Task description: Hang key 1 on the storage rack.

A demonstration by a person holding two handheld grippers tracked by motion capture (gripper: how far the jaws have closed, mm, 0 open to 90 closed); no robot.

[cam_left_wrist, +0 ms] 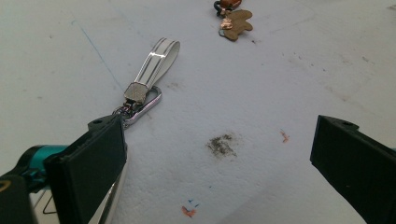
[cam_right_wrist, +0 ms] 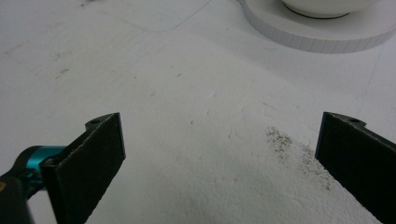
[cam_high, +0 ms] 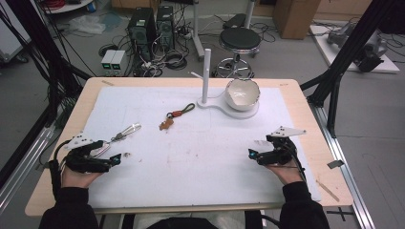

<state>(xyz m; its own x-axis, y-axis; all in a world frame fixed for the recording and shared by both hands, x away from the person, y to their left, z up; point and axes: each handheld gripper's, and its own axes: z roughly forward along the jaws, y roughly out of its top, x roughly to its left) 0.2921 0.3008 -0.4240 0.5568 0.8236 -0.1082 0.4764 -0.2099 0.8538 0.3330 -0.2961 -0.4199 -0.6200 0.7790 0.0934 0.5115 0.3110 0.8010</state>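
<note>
Left gripper (cam_high: 117,159) low over white mat (cam_high: 191,157), jaws wide apart, nothing between. Silver metal key clip with white striped strap (cam_left_wrist: 149,77) flat on mat just beside its left jaw, clasp end nearest. Right gripper (cam_high: 251,154) likewise spread, over bare mat.

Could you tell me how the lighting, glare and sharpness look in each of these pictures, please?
High view: even overhead light, soft and slightly low in detail; a bright glare spot on the white bowl. Left gripper view: the silver keychain is sharp, with glints on its clasp; the near jaws are dark and a little soft. Right gripper view: flat light on the white mat, weak shadows, near jaws slightly soft.
</note>
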